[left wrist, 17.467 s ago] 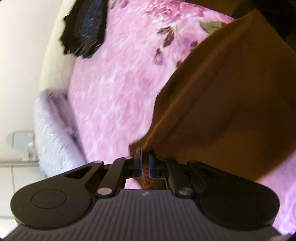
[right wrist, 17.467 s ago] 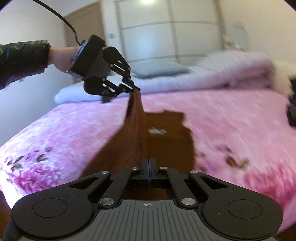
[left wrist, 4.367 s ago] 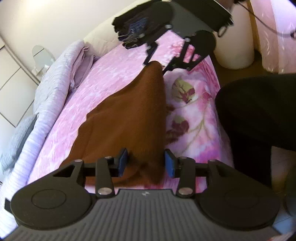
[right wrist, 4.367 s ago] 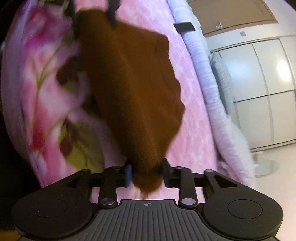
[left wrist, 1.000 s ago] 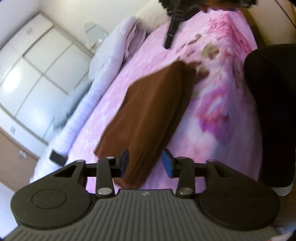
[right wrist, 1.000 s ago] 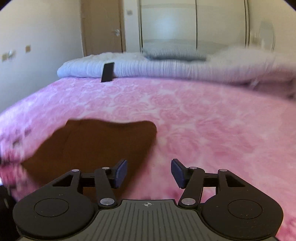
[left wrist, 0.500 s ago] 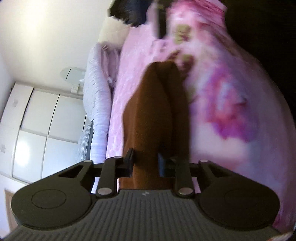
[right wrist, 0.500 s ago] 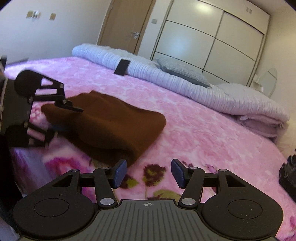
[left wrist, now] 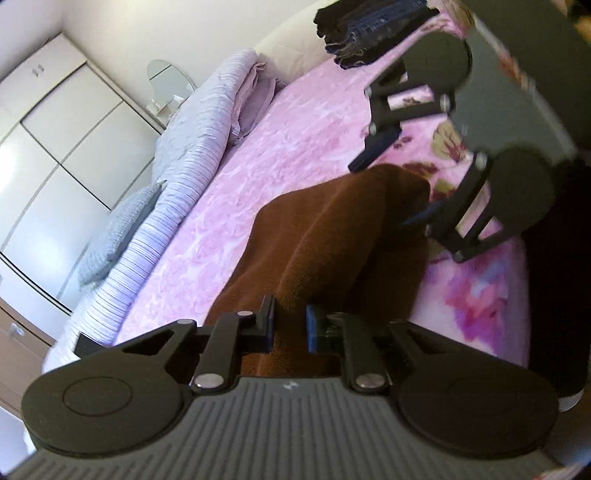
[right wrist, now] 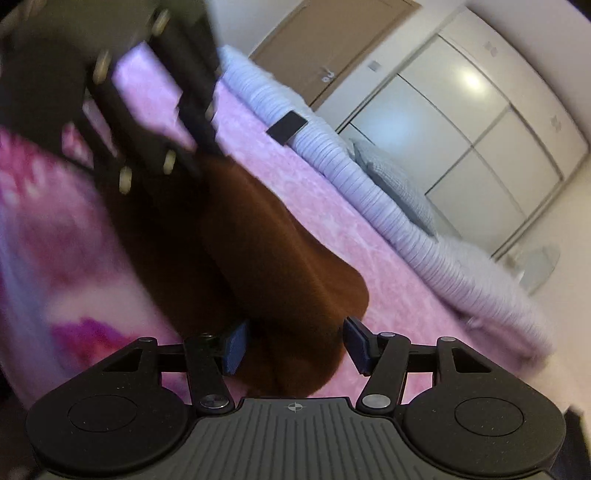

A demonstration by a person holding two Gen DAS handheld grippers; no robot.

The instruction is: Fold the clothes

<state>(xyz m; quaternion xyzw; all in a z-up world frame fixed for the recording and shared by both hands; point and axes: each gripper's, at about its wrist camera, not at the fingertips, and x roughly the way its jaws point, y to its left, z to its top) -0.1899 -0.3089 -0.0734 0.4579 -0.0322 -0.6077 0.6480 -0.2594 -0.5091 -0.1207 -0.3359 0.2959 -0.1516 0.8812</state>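
Note:
A folded brown garment (left wrist: 332, 236) lies on the pink flowered bedspread (left wrist: 295, 140) near the bed's edge. My left gripper (left wrist: 290, 325) is shut on the thick folded end of the garment nearest me. My right gripper (right wrist: 295, 345) is open, its fingers straddling the other end of the garment (right wrist: 266, 251) without closing on it. The right gripper also shows in the left wrist view (left wrist: 391, 192), open at the far end of the garment. The left gripper shows blurred in the right wrist view (right wrist: 159, 155).
A rolled lilac quilt (left wrist: 177, 155) and a grey pillow (left wrist: 118, 229) lie along the far side of the bed. A stack of dark folded clothes (left wrist: 369, 26) sits at the bed's far end. White wardrobe doors (right wrist: 461, 122) and a brown door (right wrist: 332, 48) stand behind.
My left gripper has narrowed and clamped on the near end of the garment. My right gripper has come in from a distance and now straddles the far end, still open.

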